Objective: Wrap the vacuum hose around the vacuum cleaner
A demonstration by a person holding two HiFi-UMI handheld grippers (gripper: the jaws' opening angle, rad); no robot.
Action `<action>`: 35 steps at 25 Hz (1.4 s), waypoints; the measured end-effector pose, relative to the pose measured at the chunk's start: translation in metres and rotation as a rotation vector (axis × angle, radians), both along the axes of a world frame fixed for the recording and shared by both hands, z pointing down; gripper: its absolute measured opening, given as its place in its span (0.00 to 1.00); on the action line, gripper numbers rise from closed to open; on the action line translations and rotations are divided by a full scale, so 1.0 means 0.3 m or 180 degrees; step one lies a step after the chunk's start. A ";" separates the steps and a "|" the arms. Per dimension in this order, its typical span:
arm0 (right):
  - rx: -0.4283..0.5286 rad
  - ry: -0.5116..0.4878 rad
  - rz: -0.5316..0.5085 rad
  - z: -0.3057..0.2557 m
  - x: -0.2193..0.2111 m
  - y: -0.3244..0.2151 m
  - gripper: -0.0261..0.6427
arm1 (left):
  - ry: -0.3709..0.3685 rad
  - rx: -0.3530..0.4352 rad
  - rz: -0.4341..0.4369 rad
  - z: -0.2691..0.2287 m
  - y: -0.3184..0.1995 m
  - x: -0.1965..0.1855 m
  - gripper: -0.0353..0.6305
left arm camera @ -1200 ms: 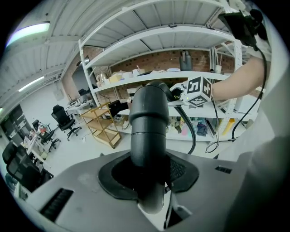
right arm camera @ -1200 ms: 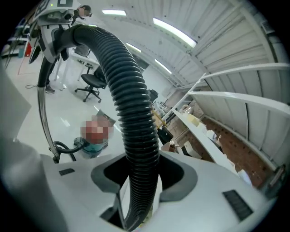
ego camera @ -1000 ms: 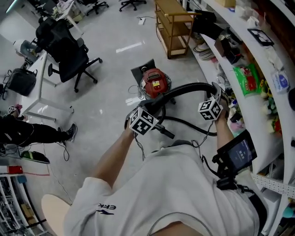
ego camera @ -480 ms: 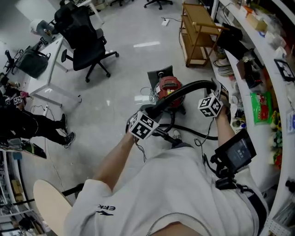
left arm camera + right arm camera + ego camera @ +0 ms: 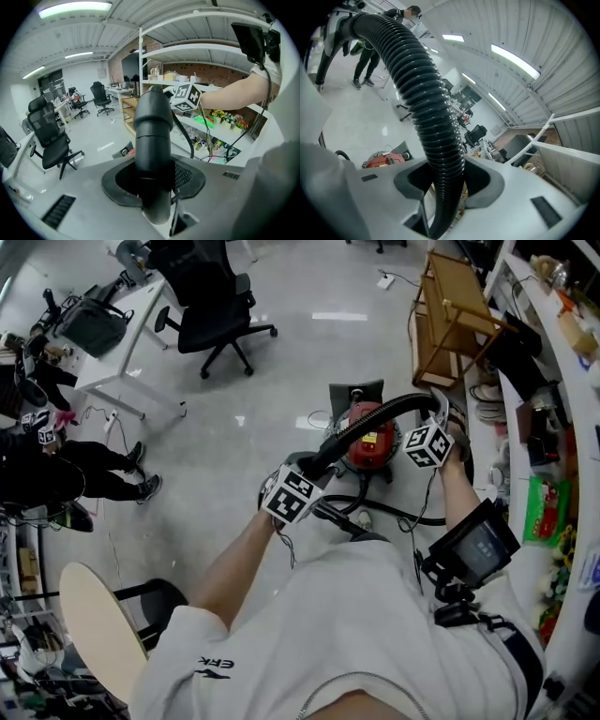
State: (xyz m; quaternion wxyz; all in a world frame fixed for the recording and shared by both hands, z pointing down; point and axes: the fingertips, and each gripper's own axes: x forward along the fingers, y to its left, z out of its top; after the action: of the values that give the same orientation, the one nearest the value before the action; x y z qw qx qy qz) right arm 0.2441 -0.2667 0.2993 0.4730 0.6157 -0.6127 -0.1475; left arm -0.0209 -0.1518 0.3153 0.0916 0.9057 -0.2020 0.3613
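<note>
The red vacuum cleaner (image 5: 368,442) stands on the grey floor, just beyond my hands. Its black hose (image 5: 375,413) arches over it between my two grippers. My left gripper (image 5: 312,470) is shut on the hose's smooth rigid cuff (image 5: 152,136), which fills the gap between the jaws of the left gripper (image 5: 154,180). My right gripper (image 5: 439,411) is shut on the ribbed hose (image 5: 424,93), which passes straight through the right gripper (image 5: 445,183). The vacuum cleaner (image 5: 384,159) shows low at the left in the right gripper view. A thin black cable (image 5: 403,517) lies looped on the floor by it.
A wooden shelf cart (image 5: 450,320) stands just behind the vacuum, and long white shelves (image 5: 553,427) full of goods run along the right. A black office chair (image 5: 211,296) and a white desk (image 5: 122,334) are at the back left. A person (image 5: 56,474) stands at the left.
The head view has swung round, so the vacuum now sits further right, right under the hose arc. Both grippers have moved sideways with the hose still held in them.
</note>
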 end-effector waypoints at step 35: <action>-0.0494 0.0331 -0.1483 0.183 -0.418 -1.027 0.30 | 0.0560 -0.0605 -0.0877 0.056 -0.547 -0.086 0.25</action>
State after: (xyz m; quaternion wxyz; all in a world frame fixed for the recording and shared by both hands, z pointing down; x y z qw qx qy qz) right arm 0.1185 -0.5749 0.3541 0.5029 0.4114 -0.7225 -0.2365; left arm -0.0468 -0.3159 0.3321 0.2426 0.8848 -0.2804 0.2821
